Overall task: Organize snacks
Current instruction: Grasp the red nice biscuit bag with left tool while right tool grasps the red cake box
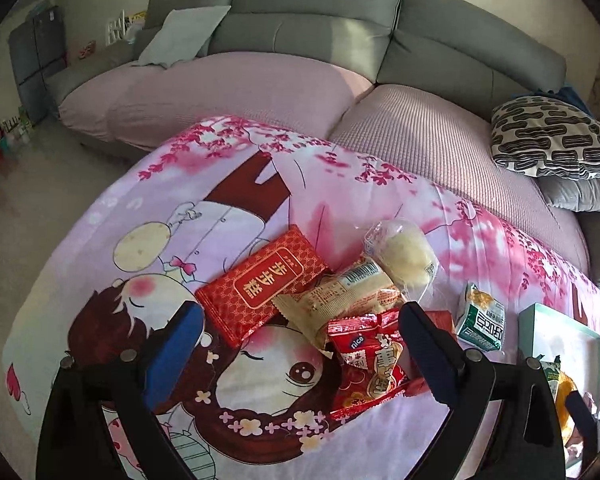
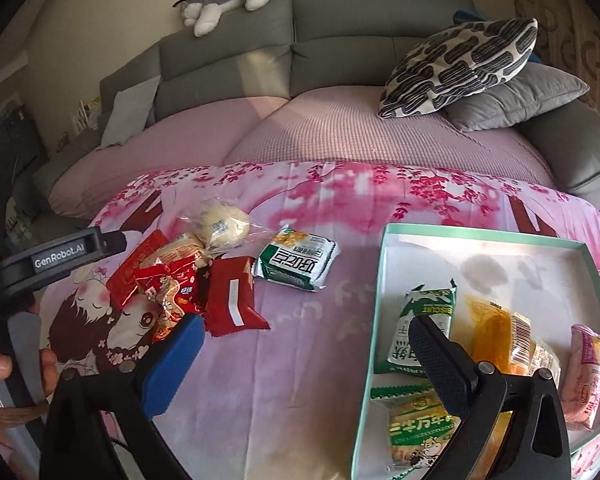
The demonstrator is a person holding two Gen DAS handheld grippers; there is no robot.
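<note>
Overhead, both grippers [image 1: 300, 332] [image 2: 304, 344] agape — snacks [image 1: 320, 292] beneath.

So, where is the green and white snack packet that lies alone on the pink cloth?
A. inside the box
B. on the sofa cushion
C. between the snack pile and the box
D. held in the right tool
C: the green and white packet lies flat on the cloth, apart from the snack pile and outside the box.

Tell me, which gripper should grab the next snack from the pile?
Probably the left gripper. It is open with the pile's red packet between its fingers. The right gripper is open too, but sits over by the box, away from the pile.
</note>
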